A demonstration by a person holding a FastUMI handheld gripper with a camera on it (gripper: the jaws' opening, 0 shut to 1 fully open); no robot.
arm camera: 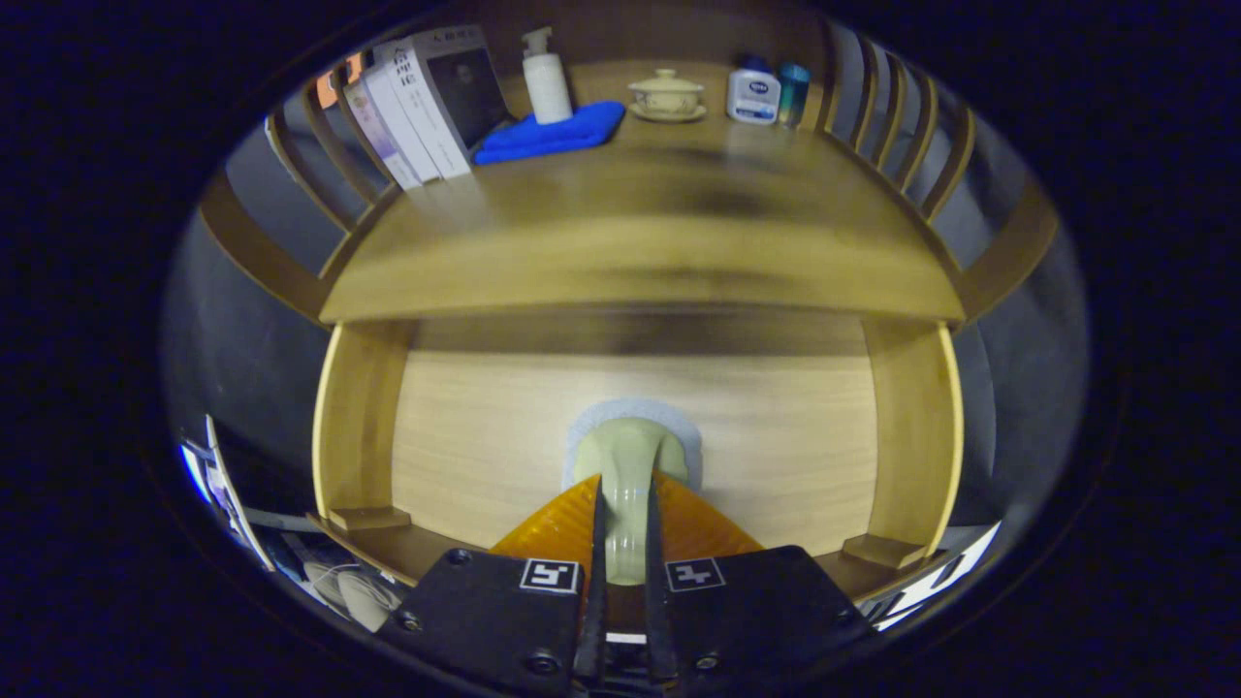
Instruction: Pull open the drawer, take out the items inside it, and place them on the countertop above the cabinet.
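Your gripper [622, 543] is clamped on the pale handle [625, 460] at the middle of the drawer front [776, 436] below the countertop [640, 262]; it looks hard, smooth and maybe slippery, so pull straight.

Light bamboo-wood cabinet [911, 427] w/ curved slatted side rails [911, 136] and a smooth wooden table [640, 233] on top, lit dimly w/ a dark shadow band under its front edge. At the back of the table: upright books [427, 107], white pump bottle [546, 78] on a folded blue cloth [553, 133], cream lidded teacup on saucer [666, 97], white squat bottle [753, 94] beside a teal cup [793, 92]. Dark booth wall [242, 359] to either side.
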